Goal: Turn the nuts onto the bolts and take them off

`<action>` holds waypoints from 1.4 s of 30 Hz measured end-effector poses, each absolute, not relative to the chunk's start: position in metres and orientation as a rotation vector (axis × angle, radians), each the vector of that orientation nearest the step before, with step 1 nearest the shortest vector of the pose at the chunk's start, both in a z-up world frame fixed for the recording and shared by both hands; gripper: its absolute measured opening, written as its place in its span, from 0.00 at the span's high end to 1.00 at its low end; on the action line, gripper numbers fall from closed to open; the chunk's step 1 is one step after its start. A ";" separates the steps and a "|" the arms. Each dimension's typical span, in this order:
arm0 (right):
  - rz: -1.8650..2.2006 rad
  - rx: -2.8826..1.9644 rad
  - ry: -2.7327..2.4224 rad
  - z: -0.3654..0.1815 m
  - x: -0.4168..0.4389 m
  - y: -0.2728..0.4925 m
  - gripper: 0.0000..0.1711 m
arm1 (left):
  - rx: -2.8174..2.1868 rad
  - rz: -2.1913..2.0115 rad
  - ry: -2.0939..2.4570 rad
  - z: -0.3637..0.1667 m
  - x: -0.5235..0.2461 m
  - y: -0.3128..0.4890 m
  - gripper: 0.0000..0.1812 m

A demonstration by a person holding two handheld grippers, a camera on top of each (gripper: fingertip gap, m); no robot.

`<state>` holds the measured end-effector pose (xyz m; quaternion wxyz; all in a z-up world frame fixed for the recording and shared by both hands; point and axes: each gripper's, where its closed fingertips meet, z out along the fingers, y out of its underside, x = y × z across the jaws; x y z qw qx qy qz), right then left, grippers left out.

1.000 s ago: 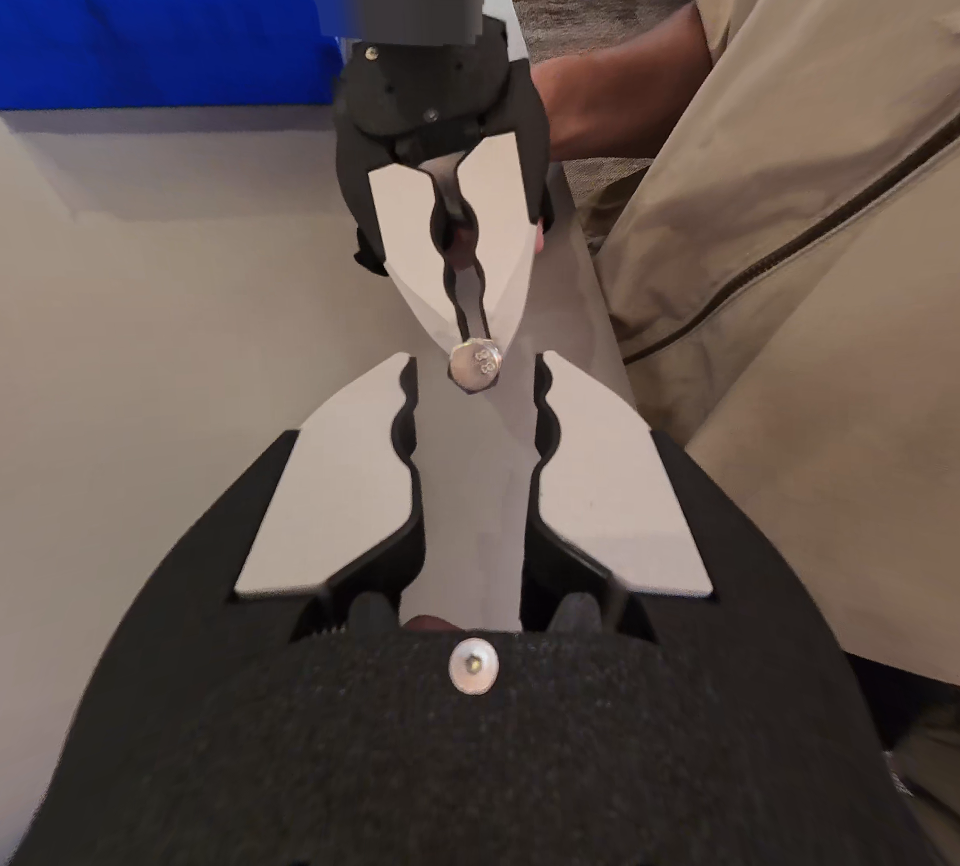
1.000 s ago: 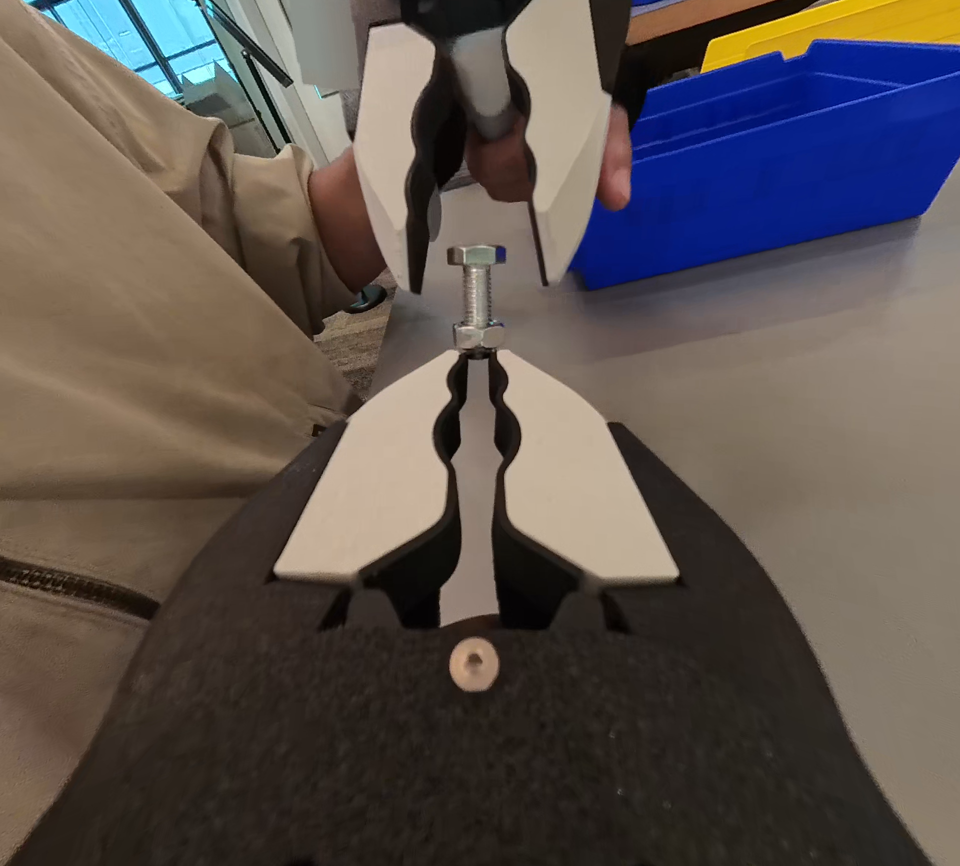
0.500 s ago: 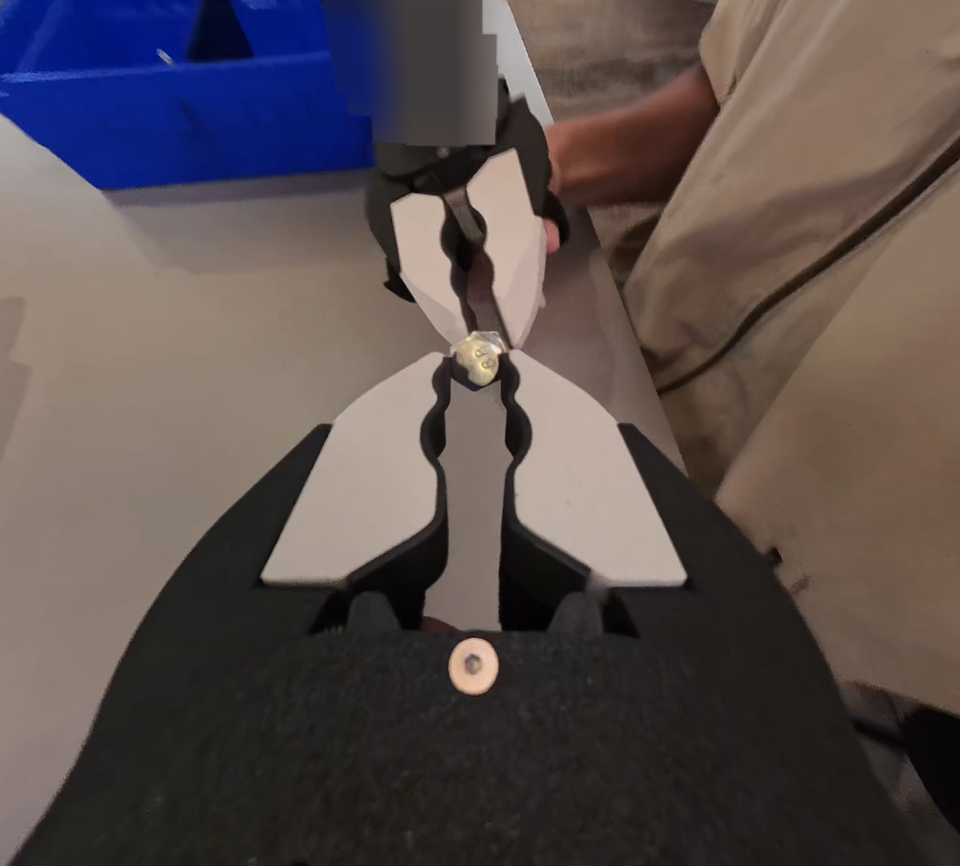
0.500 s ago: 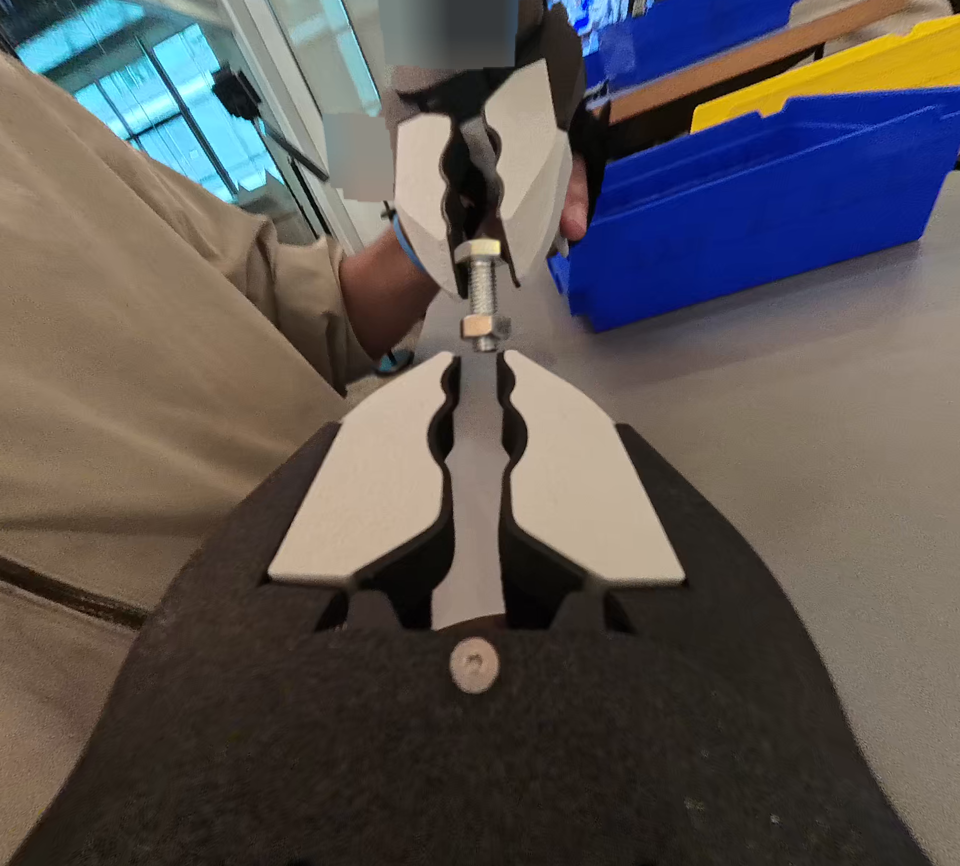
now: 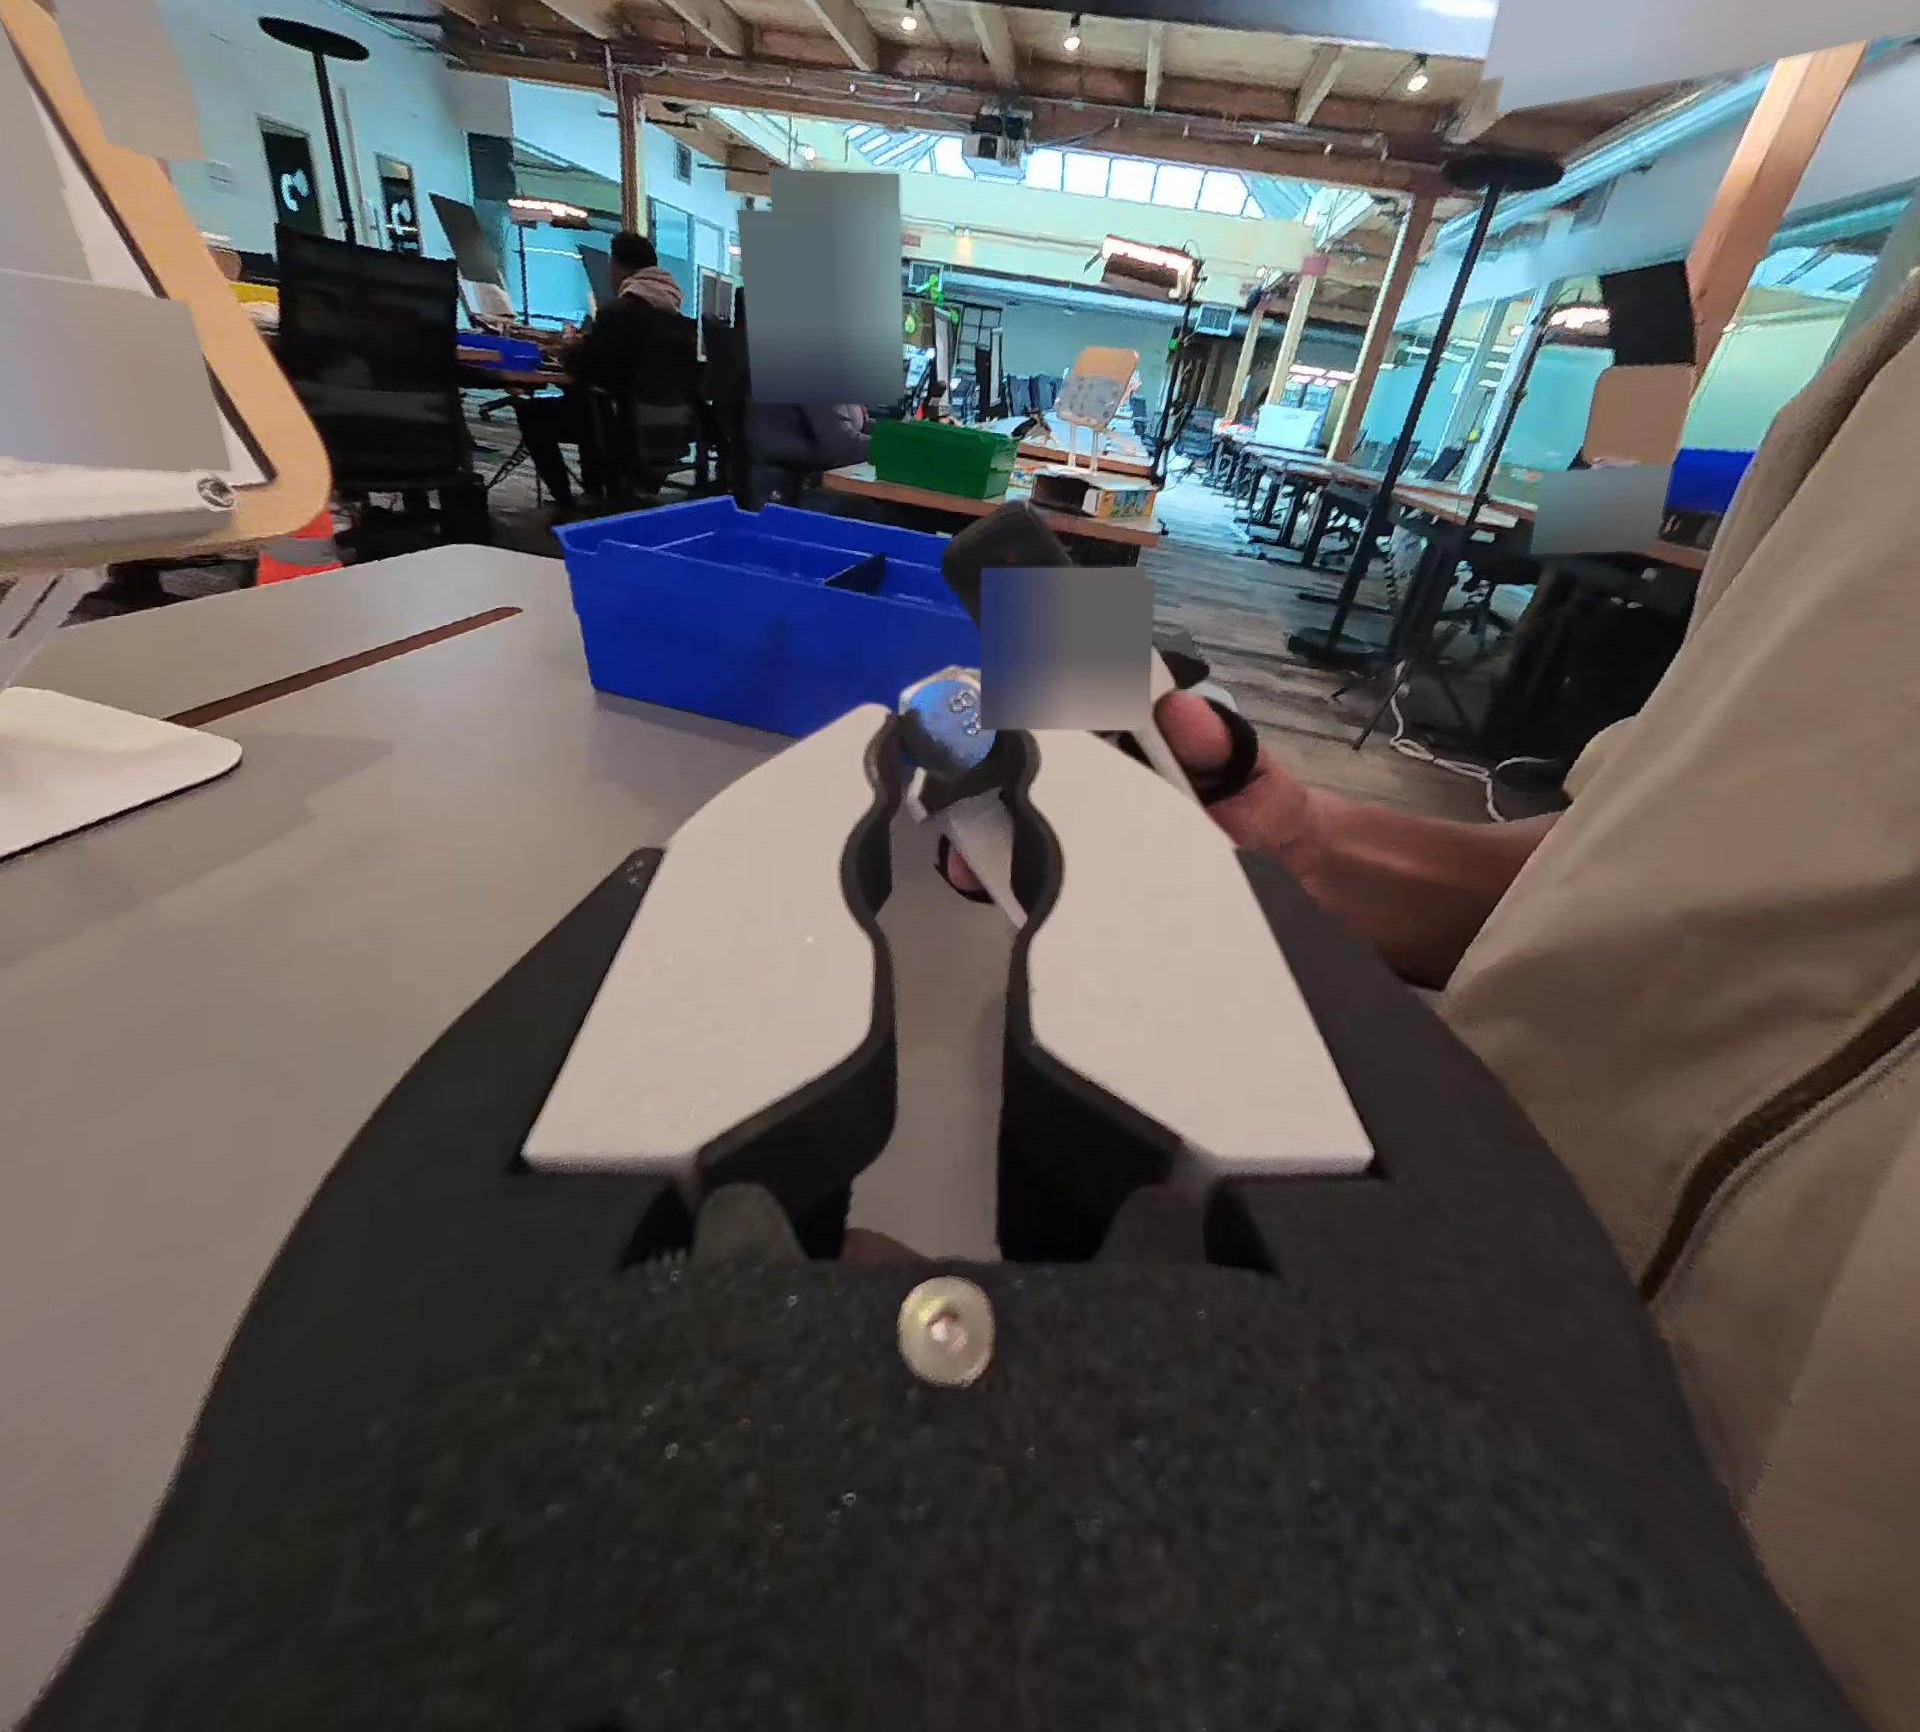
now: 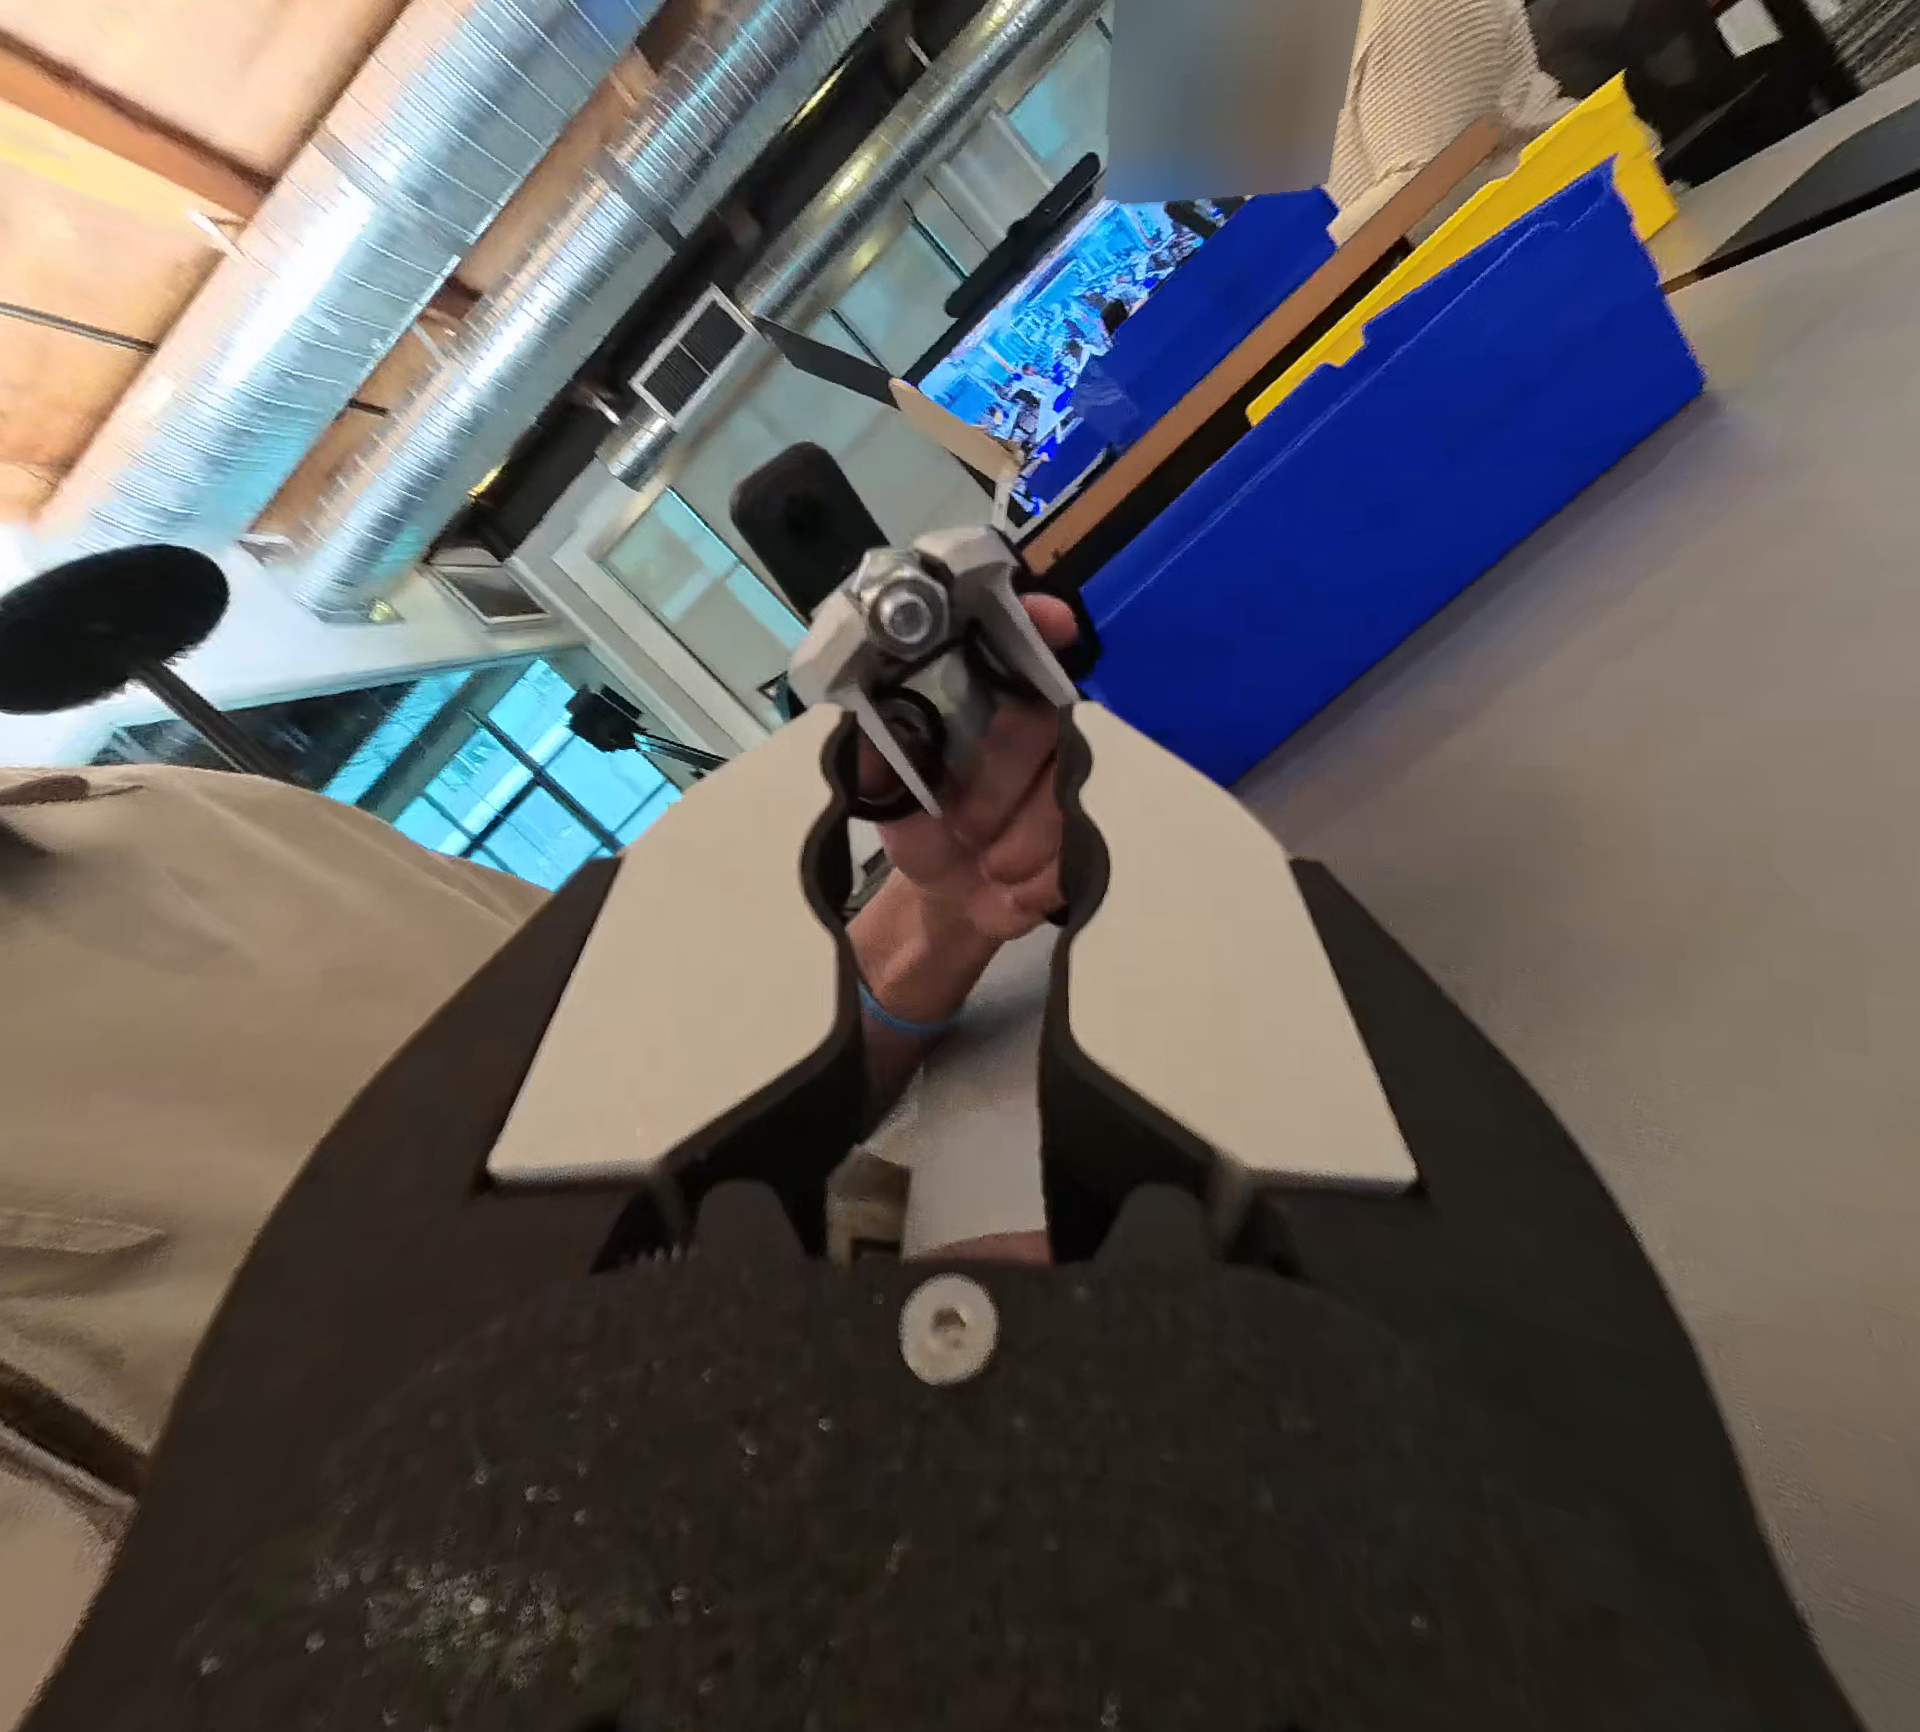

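Observation:
A steel bolt shows head-on [image 5: 940, 732] in the left wrist view, and my left gripper [image 5: 951, 728] is shut on its hexagonal head, held up above the grey table [image 5: 260, 903]. In the right wrist view the bolt points at the camera with a nut [image 6: 906, 614] threaded on its end, held by the left gripper [image 6: 909, 633]. My right gripper [image 6: 951, 726] is open and empty, just below and short of the nut. One of its fingers [image 5: 977, 835] shows behind the bolt in the left wrist view.
A blue bin [image 5: 769, 633] stands on the table behind the grippers; it also shows in the right wrist view [image 6: 1403, 477] with a yellow bin [image 6: 1538, 176] behind. A white stand base [image 5: 94, 768] lies at far left. The person's beige jacket [image 5: 1714, 851] fills the right side. The left gripper's tips are roughly 5 cm from the right gripper's.
The left gripper closed on the bolt head. The right gripper let go of the nut and opened. Both grippers tilted upward, so the room now shows behind them.

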<state>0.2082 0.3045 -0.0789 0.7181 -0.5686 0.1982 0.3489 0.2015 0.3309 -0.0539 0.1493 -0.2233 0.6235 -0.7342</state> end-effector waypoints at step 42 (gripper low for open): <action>0.722 -1.433 0.245 -0.080 0.184 0.317 0.78 | -0.624 -2.105 1.886 -0.067 0.195 0.323 0.90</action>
